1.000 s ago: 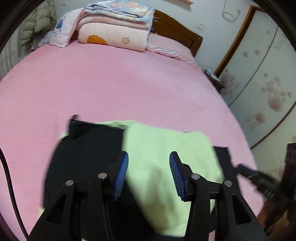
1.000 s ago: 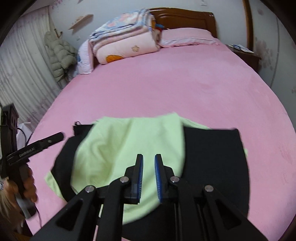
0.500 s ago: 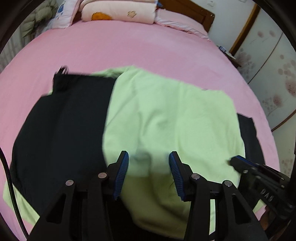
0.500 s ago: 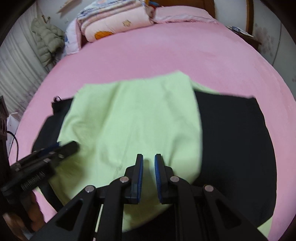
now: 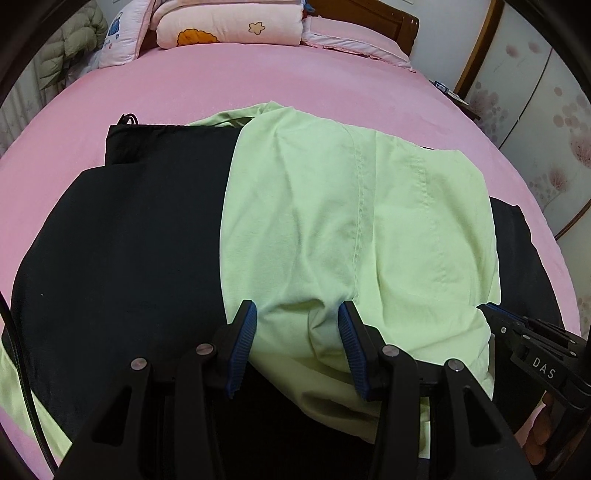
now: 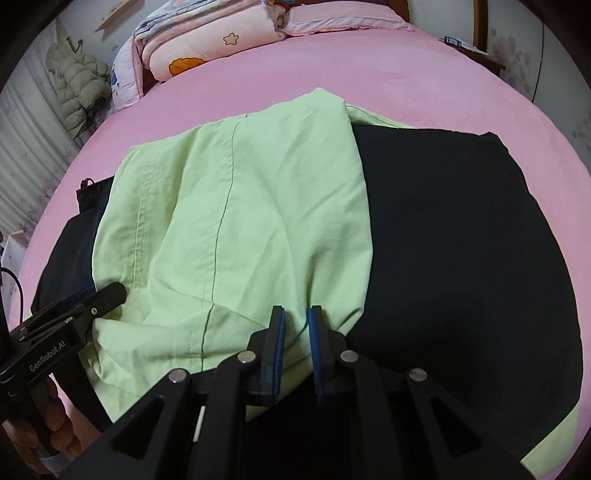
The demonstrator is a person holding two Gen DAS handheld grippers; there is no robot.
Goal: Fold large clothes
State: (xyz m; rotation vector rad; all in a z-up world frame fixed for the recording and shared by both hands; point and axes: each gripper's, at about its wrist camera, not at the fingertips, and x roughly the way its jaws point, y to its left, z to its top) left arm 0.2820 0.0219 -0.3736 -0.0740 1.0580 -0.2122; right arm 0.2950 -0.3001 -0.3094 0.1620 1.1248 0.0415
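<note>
A: Black cloth first, then. What lies to the left of the left claw (image 5: 297, 306)?

B: The black garment (image 5: 129, 258), spread flat on the pink sheet (image 5: 258, 74). It runs from the claw's left finger out to the left edge of the view and passes under the claw's body.

A: And in front of that claw?

B: The green garment (image 5: 332, 221), lying on top of the black one. It is rumpled, and its stitched seams run away from the claw. A small fold of it sits between the blue pads (image 5: 243, 339).

A: Are the jaws closed on that fold?

B: No. They stand about half wide, and the pads sit on either side of the fold without squeezing it.

A: What lies beyond the claw?

B: Bare sheet, then folded quilts (image 5: 229, 22) at the far end, and a padded jacket (image 5: 74, 48) far off to the left.

A: And to its right?

B: The right claw (image 6: 295, 310). Its tip is at the near right edge of the green cloth.

A: Now look from the right claw. What is on its left?

B: The left claw's finger, low on the green cloth, and a hand (image 6: 55, 424) gripping its handle.

A: How does the right claw stand?

B: Its jaws are drawn in to a narrow slit. Green fabric shows through the gap, close under the tips, but I see nothing pinched.

A: And to its right?

B: Black cloth again, wide and smooth, just beside the right finger. A strip of green peeks out at its near right corner.
</note>
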